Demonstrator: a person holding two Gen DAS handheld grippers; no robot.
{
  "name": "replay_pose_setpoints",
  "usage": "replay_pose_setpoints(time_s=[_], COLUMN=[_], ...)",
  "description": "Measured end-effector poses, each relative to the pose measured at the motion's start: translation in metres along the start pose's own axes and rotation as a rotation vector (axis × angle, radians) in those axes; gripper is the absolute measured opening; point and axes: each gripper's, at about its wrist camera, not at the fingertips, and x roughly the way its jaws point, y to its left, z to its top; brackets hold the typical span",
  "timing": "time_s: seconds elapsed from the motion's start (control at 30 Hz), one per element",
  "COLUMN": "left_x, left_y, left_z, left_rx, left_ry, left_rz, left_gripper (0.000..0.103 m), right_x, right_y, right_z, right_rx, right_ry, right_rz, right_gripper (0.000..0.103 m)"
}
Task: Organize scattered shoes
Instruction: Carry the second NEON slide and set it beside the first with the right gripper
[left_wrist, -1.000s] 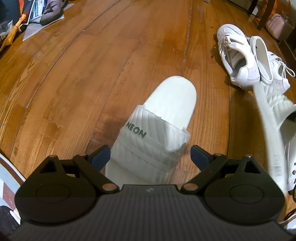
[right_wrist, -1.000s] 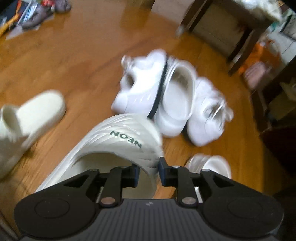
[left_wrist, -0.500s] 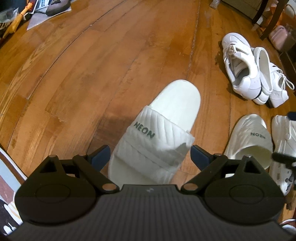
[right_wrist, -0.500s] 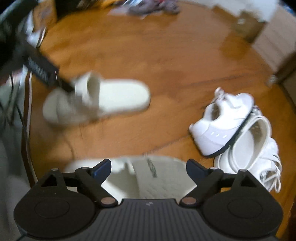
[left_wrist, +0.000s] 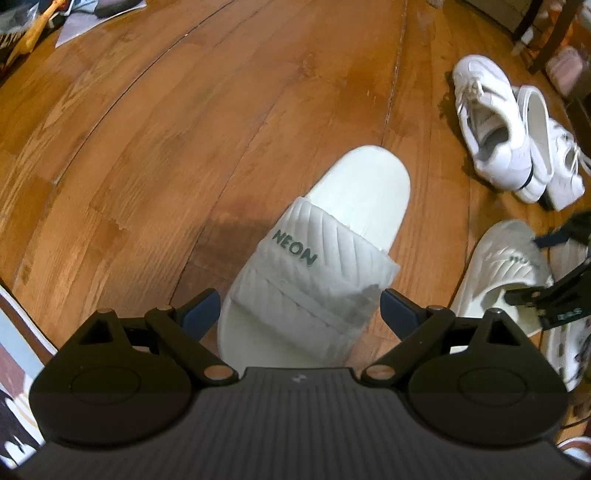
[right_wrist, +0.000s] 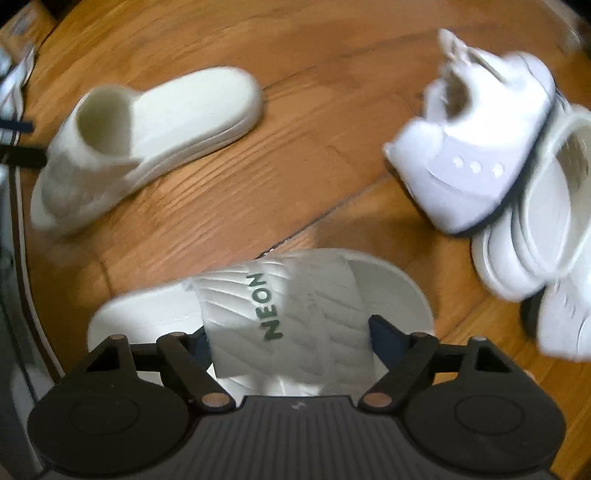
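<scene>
- My right tongs (right_wrist: 288, 341), jaws just narrowing yet apart, straddle one slide's (right_wrist: 295, 314) strap.
- My left tongs (left_wrist: 299, 314), apart, straddle its mate (left_wrist: 325, 251); I'd centre each, then close.

Warm glossy wooden plank floor (left_wrist: 229, 122) fills the room; dark chair legs (left_wrist: 546, 40) stand at top right, papers (left_wrist: 96, 18) lie at top left.
</scene>
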Motion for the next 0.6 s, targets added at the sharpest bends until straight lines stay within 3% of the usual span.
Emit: replay_pose_setpoints(time_s=[0.1, 0.27, 0.37, 0.47, 0.53, 0.6], left_x=[-0.002, -0.007, -0.011, -0.011, -0.01, -0.008], left_y=[0.003, 0.014, 0.022, 0.024, 0.023, 0.02], left_z=[0.0, 0.001, 0.002, 0.002, 0.003, 0.003], left_rx=[-0.019, -0.07, -0.103, -0.112, -0.108, -0.096], left_ry=[-0.009, -0.036, -0.049, -0.046, -0.04, -0.029], left_rz=[-0.011, 0.012, 0.008, 0.008, 0.009, 0.011], left_gripper=[0.094, 0.094, 0.094, 0.094, 0.094, 0.094], right_x=[-0.009, -0.031, -0.034, -0.029, -0.017, -0.006], right_y=[-0.011, -0.032, -0.042, -0.051, -0.057, -0.057], right_z=[-0.005, -0.025, -0.04, -0.063, -0.092, -0.112], right_rx=[0.125, 0.41, 0.605, 0.866, 1.168, 1.339], right_ry=[-0.049, -0.144, -0.145, -0.127, -0.109, -0.084], right_rz=[0.038, 0.2, 0.284, 0.392, 0.492, 0.538], right_gripper=[0.081, 0.081, 0.081, 0.081, 0.081, 0.081])
